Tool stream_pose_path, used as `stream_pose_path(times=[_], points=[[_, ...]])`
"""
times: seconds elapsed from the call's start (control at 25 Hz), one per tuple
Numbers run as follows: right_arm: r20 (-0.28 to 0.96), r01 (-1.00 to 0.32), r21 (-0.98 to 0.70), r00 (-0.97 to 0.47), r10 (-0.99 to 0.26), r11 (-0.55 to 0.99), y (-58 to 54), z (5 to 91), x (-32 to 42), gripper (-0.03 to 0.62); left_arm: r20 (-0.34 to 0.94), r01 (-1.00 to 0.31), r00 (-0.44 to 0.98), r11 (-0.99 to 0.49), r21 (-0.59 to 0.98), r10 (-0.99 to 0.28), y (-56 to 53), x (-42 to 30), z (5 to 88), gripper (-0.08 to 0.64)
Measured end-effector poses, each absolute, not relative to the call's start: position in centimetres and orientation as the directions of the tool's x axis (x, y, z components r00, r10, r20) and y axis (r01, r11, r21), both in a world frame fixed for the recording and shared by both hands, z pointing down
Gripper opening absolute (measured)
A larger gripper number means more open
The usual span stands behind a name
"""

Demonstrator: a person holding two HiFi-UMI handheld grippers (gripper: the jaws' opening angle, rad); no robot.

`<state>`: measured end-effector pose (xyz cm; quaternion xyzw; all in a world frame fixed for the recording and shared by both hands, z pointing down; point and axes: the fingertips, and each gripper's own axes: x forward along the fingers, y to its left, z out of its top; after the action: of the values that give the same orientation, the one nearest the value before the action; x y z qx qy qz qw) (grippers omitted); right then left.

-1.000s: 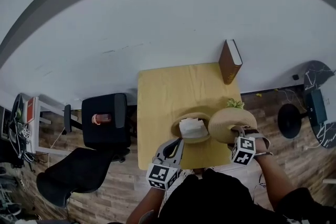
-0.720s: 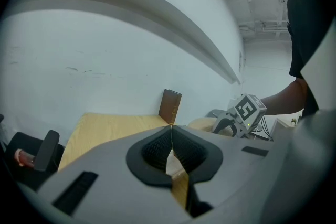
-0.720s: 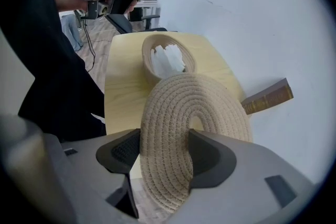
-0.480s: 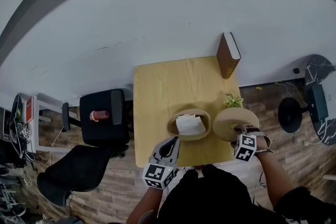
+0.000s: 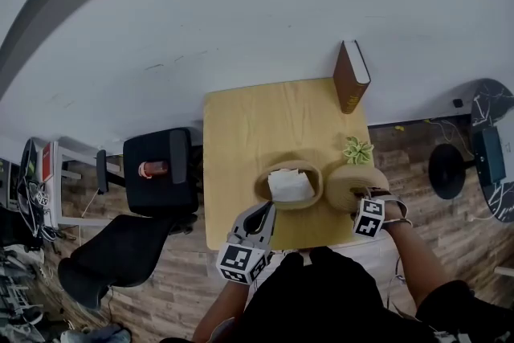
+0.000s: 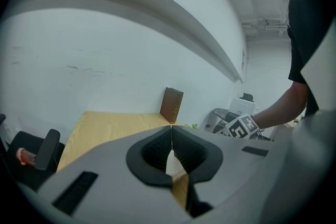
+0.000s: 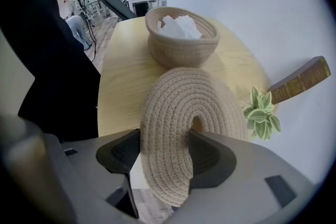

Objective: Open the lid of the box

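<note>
Right gripper view: right gripper [image 7: 164,136] fingers clamp the round coiled-rope lid [image 7: 185,105]; left gripper [image 6: 171,129] fingers pressed together.

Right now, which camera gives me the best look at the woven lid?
The right gripper view: the woven lid fills the centre, clamped in the right gripper. The head view shows it small, right of the basket, partly under that gripper. The left gripper view doesn't show it.
</note>
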<state>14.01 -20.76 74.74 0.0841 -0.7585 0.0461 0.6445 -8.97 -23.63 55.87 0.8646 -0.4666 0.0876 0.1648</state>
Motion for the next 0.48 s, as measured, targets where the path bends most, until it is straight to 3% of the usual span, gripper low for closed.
stream_pose_path(times=[0.48], points=[[0.985,-0.147,0.017,-0.169,-0.042,0.989,-20.8,76.6,13.3,0.319,0.327,-0.826,0.554,-0.556,0.096,-0.766,-23.3,-7.6,55.2,0.02]])
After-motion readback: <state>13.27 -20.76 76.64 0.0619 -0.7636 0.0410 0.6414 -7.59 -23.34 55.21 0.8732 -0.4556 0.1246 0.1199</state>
